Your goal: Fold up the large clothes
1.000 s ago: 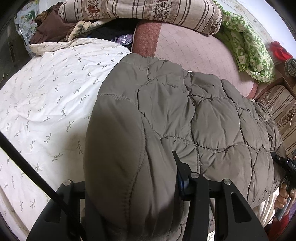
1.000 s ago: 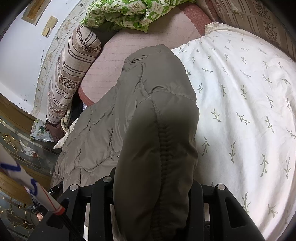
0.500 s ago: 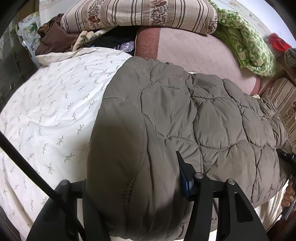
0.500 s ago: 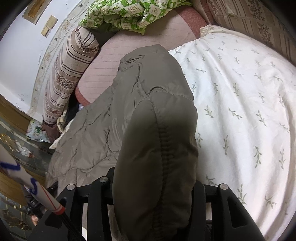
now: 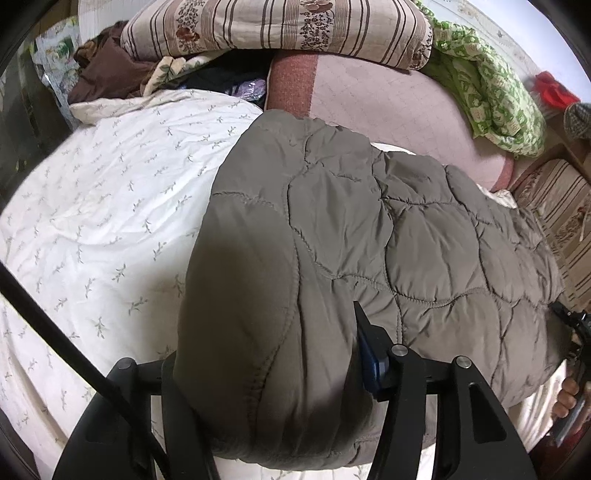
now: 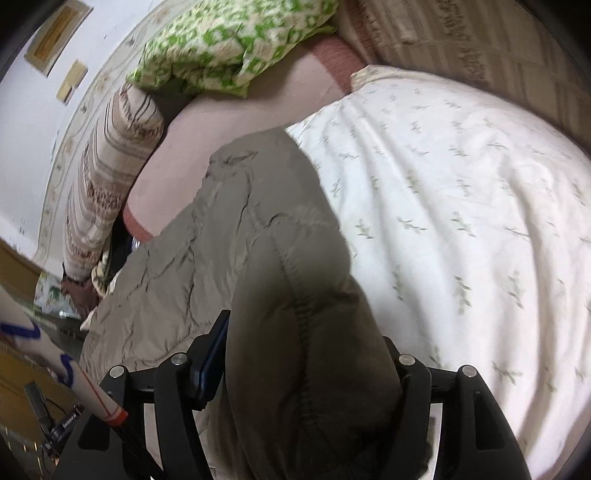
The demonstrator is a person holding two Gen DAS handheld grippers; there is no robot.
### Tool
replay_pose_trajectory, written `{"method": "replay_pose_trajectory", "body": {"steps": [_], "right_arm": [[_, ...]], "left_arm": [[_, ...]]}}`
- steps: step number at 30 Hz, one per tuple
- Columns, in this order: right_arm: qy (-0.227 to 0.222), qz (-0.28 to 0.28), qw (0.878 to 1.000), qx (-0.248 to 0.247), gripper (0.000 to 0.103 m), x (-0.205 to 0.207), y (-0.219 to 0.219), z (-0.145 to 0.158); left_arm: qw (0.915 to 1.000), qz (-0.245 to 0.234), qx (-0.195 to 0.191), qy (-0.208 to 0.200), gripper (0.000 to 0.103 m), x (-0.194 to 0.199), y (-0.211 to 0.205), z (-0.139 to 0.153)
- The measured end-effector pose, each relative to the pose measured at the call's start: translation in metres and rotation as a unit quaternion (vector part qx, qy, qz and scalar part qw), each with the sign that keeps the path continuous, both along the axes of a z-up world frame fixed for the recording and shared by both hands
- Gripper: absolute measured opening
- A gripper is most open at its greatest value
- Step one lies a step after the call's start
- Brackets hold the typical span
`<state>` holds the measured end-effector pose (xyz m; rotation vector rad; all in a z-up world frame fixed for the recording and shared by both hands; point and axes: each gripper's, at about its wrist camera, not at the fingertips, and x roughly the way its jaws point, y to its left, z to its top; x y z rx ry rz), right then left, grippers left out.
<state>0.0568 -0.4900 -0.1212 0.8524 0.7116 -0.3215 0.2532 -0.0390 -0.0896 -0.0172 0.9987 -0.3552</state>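
Note:
A grey-brown quilted padded coat (image 5: 369, 229) lies spread across a white bed cover with a leaf print (image 5: 110, 206). My left gripper (image 5: 266, 365) is shut on one thick bunched end of the coat, which fills the space between the fingers. My right gripper (image 6: 306, 369) is shut on the other end of the same coat (image 6: 236, 229). The right gripper and the hand holding it show at the far right edge of the left wrist view (image 5: 572, 347). The fingertips of both grippers are hidden by fabric.
A pink mattress pad (image 5: 388, 96) lies behind the coat. A striped floral bolster (image 5: 277, 26), a green patterned quilt (image 5: 491, 88) and a pile of dark clothes (image 5: 107, 74) sit at the head of the bed. A striped cushion (image 5: 561, 214) is at the right.
Both grippers have pulled back toward the bed's near edge with the coat in them; the coat has slid nearer and lies flatter. The right wrist view has swung and blurred.

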Motion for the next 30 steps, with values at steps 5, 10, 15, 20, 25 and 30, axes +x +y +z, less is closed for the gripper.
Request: {"method": "replay_pose_trajectory", "body": {"steps": [5,10,15,20,25,30], "right_arm": [[0.011,-0.023,0.998,-0.050,0.072,-0.011,0.009,0.018],[0.038,-0.064,0.983,-0.165,0.090,0.000,0.019,0.043],[0.053,-0.066,0.963,-0.258,0.093,0.011,0.036,0.078],[0.018,0.023,0.963,-0.268,0.093,0.032,0.085,0.088],[0.036,0.096,0.963,-0.251,0.093,0.080,0.121,0.060],[0.067,0.099,0.965,-0.232,0.093,0.112,0.123,0.015]], "left_arm": [[0.9977,-0.002,-0.064,0.021,0.059,0.006,0.021,-0.001],[0.9888,0.016,-0.140,0.049,0.059,0.017,0.048,0.000],[0.9919,0.098,-0.055,-0.060,0.067,0.008,0.068,0.030],[0.9931,0.086,-0.035,-0.071,0.073,0.007,0.048,0.032],[0.9972,0.035,0.040,-0.053,0.073,0.014,-0.009,0.002],[0.9921,0.036,0.100,-0.067,0.084,0.024,-0.030,-0.027]]}}
